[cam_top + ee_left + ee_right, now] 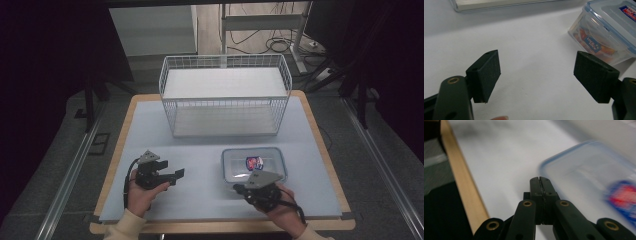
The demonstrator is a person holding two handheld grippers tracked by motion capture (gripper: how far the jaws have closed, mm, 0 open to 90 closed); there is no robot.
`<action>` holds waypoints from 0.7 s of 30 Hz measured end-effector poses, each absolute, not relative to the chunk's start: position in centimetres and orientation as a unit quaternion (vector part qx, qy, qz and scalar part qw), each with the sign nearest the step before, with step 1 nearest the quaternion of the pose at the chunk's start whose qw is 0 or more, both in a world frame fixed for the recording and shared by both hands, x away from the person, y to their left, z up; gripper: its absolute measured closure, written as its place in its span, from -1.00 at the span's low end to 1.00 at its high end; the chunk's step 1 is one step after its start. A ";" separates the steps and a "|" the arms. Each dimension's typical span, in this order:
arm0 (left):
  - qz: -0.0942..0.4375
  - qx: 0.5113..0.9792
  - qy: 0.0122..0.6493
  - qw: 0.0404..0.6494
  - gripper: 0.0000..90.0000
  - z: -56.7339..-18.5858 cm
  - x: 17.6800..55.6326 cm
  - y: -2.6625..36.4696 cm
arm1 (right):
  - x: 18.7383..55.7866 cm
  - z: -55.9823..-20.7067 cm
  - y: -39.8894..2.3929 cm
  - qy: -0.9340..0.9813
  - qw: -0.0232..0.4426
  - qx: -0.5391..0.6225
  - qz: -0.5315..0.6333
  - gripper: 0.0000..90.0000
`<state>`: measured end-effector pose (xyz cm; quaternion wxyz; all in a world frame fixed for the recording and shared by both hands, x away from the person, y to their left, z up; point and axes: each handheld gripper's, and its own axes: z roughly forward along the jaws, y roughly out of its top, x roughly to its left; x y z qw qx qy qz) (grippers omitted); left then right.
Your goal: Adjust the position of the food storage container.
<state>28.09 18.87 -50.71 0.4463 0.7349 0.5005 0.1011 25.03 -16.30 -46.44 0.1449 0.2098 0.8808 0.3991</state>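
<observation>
High view. Your left gripper (176,176) lies low over the desk (200,200) at about 7 o'clock, its jaws set wide apart with bare desk surface between them and pointing toward 3 o'clock. Your right gripper (239,188) sits at about 5 o'clock, jaws pressed together on nothing. The clear lidded container (254,164), with a blue-edged lid and a red-and-blue label, rests on the desk at about 4 o'clock, just beyond the right gripper and touching or nearly touching its grey plate; whether they meet cannot be told. It stands apart from the left gripper, off toward 3 o'clock of it. The white wire basket (225,95) occupies the 12 o'clock end of the desk, apart from the container.

Left gripper view. The two black pads (486,75) stand well separated; the container (604,30) lies at 1 o'clock, beyond the far pad and not between them. Orange contents show through its wall.

Right gripper view. The jaws meet tip to tip; the blurred container (586,177) lies just at 2 o'clock of the tips, and the desk's wooden edge (464,182) runs at 9 o'clock.
</observation>
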 end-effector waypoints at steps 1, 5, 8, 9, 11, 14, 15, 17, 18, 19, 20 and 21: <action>0.102 0.735 0.501 0.446 -0.52 -50.7 28.1 18.9 | 25.3 -45.7 -17.1 0.874 0.153 0.220 0.406 0.99; 0.103 0.735 0.500 0.446 -0.52 -50.6 28.1 18.9 | 26.9 -43.7 -21.1 0.838 0.183 0.282 0.430 0.99; 0.102 0.736 0.501 0.444 -0.53 -50.7 28.2 18.9 | 28.4 -43.2 -24.1 0.816 0.213 0.330 0.425 0.99; 0.101 0.735 0.501 0.445 -0.53 -50.8 28.2 18.9 | 28.9 -43.3 -25.1 0.810 0.224 0.345 0.418 0.99; 0.101 0.736 0.501 0.445 -0.53 -50.8 28.2 18.9 | 30.0 -43.9 -27.0 0.798 0.234 0.376 0.409 0.99; 0.106 0.734 0.499 0.448 -0.51 -50.6 28.1 18.9 | 31.6 -46.0 -29.6 0.783 0.247 0.427 0.379 0.99; 0.107 0.735 0.498 0.449 -0.51 -50.6 28.1 18.9 | 31.6 -46.0 -29.6 0.783 0.247 0.427 0.379 0.99; 0.108 0.734 0.498 0.449 -0.51 -50.5 28.0 18.9 | 32.1 -47.1 -30.1 0.786 0.234 0.441 0.366 0.99; 0.108 0.734 0.498 0.449 -0.51 -50.6 28.0 18.9 | 32.3 -47.5 -30.2 0.789 0.224 0.444 0.361 0.99; 0.107 0.734 0.498 0.448 -0.52 -50.6 28.1 18.9 | 32.5 -47.9 -30.2 0.793 0.212 0.446 0.357 0.99; 0.106 0.735 0.498 0.448 -0.52 -50.6 28.1 18.9 | 32.6 -48.2 -30.1 0.799 0.200 0.445 0.351 0.99; 0.106 0.735 0.498 0.448 -0.52 -50.6 28.1 18.9 | 32.6 -48.4 -29.9 0.803 0.194 0.443 0.348 0.99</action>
